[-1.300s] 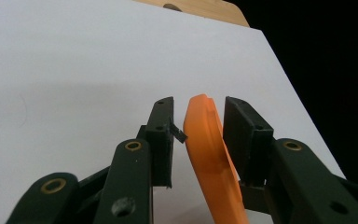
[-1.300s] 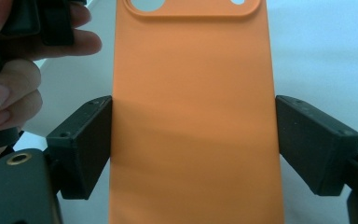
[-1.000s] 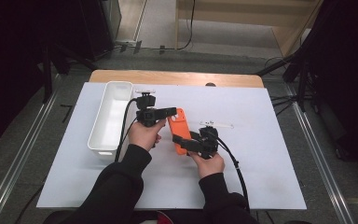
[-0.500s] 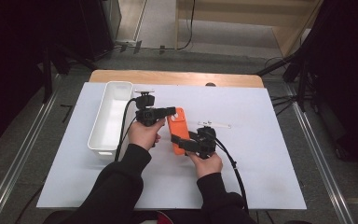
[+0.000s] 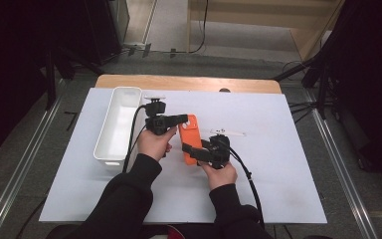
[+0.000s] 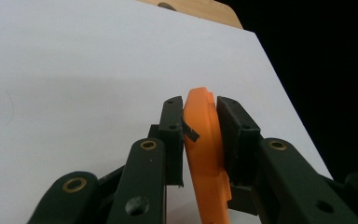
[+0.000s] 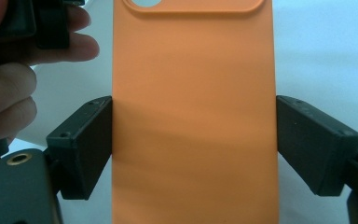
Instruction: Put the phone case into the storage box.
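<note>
A white sheet [image 5: 278,169] covers most of a wooden table [image 5: 189,82], whose bare edge shows along the far side. On the sheet's left part stands a long white tray [image 5: 110,144], lengthwise away from the person. A thin pale object [image 5: 231,133], too small to make out, perhaps a stick or pen, lies on the sheet right of centre. Black stands [image 5: 323,74] and cables [image 5: 199,30] sit on the floor beyond the table, with wooden furniture [image 5: 258,20] behind them.

Recording lab: black curtains [image 5: 25,59], floor rails [image 5: 20,174]
</note>
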### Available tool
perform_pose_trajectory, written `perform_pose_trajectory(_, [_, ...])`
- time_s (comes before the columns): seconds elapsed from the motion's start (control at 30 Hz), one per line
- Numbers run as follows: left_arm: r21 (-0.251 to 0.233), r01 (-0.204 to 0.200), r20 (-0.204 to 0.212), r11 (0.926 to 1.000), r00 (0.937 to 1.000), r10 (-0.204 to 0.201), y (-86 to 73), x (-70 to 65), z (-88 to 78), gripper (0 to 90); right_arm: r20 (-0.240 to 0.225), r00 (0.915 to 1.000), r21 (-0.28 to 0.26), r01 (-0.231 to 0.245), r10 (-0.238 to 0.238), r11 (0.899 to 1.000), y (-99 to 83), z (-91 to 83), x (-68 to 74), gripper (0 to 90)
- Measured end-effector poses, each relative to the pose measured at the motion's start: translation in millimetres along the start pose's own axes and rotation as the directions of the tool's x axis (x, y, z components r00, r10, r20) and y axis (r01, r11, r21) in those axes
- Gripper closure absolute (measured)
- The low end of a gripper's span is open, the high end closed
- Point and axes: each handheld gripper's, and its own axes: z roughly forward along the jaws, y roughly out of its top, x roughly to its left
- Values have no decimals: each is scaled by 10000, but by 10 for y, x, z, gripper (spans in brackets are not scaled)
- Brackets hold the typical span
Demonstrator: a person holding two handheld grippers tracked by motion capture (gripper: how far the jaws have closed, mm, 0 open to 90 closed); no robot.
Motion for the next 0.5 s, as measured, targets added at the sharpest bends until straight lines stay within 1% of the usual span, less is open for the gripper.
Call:
perform_pose_trajectory(0.1, [7, 131, 129, 9999, 9998, -131, 6, 14, 0, 736, 6, 10000, 41, 6, -6, 10000, -2, 6, -4, 146])
perform_pose_trajectory(0.2, [3, 83, 146, 10000, 9999, -83, 7, 7, -9, 744, 0, 10000, 15, 41, -41, 10000, -2, 7, 1, 146])
perform_pose_trajectory(0.27, [28, 130, 209, 9999, 9997, -130, 10, 5, -16, 750, -4, 9999, 5, 131, -131, 9999, -3, 11, -2, 146])
perform_pose_trajectory(0.33, [-14, 131, 247, 9999, 9996, -131, 10, 3, -22, 756, 7, 9999, 4, 112, -112, 9999, -4, 11, 3, 146])
perform_pose_trajectory(0.37, [-17, 167, 338, 9999, 9993, -166, 13, 1, -29, 756, 10, 9999, -16, 123, -123, 9999, -5, 12, 5, 146])
perform_pose_trajectory(0.4, [-34, 121, 328, 9999, 9994, -120, 14, -7, -36, 761, -36, 9998, -51, 211, -211, 9998, -6, 17, 3, 145])
perform_pose_trajectory(0.5, [-31, 16, 365, 10000, 9993, -15, 16, -32, -53, 763, -55, 9996, -50, 273, -273, 9996, -7, 20, 3, 144])
